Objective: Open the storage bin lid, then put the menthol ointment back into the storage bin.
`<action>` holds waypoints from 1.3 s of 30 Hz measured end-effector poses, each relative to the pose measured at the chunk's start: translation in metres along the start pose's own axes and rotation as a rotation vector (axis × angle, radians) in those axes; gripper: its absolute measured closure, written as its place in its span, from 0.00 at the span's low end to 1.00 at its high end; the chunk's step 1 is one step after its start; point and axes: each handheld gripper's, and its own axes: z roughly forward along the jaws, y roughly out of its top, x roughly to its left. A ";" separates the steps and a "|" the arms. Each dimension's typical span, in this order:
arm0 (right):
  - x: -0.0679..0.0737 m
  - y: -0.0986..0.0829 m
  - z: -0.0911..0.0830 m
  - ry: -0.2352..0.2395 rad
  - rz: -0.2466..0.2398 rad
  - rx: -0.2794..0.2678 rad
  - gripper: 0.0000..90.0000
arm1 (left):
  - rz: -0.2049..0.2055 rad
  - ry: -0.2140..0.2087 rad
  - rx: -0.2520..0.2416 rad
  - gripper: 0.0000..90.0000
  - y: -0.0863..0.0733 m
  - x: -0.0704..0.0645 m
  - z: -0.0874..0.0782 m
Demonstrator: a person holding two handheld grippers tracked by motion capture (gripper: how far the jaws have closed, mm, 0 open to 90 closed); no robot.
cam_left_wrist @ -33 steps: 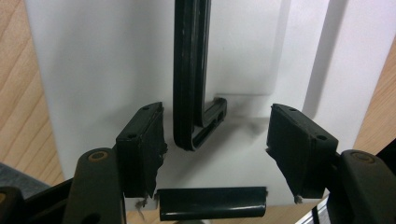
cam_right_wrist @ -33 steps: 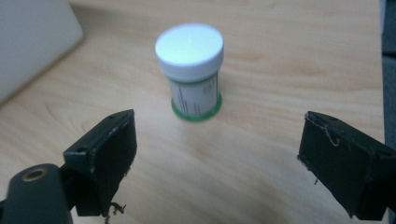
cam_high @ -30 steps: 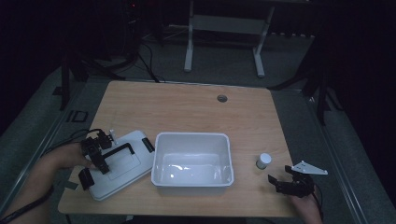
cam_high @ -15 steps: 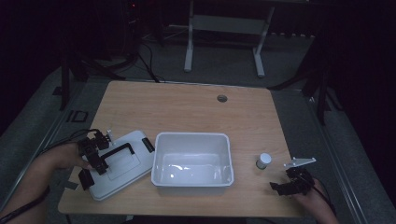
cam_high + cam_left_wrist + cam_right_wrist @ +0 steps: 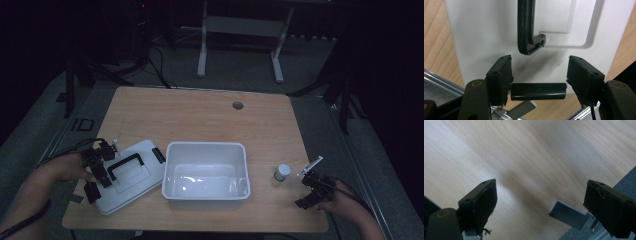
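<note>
White lid with black handle lies flat at the table's front-left corner, beside the tub. Left gripper hovers wide over it; right gripper wide, over bare front-right wood.

The left gripper is hanging wide open over a white lid. The lid's black handle is sitting just past its jaws.
</note>
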 end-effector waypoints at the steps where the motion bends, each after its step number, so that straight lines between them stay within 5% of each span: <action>1: 0.000 0.002 0.000 0.002 -0.003 0.020 0.13 | 0.003 0.000 0.001 0.41 0.000 0.000 -0.001; 10: -0.005 0.015 -0.008 0.015 -0.036 0.106 0.14 | -0.001 0.001 0.013 0.42 0.000 -0.001 0.001; 25: -0.013 0.037 -0.023 0.007 -0.034 0.069 0.16 | 0.010 0.001 0.013 0.42 0.001 -0.003 0.002; 39: -0.015 0.073 -0.013 0.016 0.014 0.052 0.16 | 0.006 -0.002 0.016 0.42 0.001 -0.002 0.005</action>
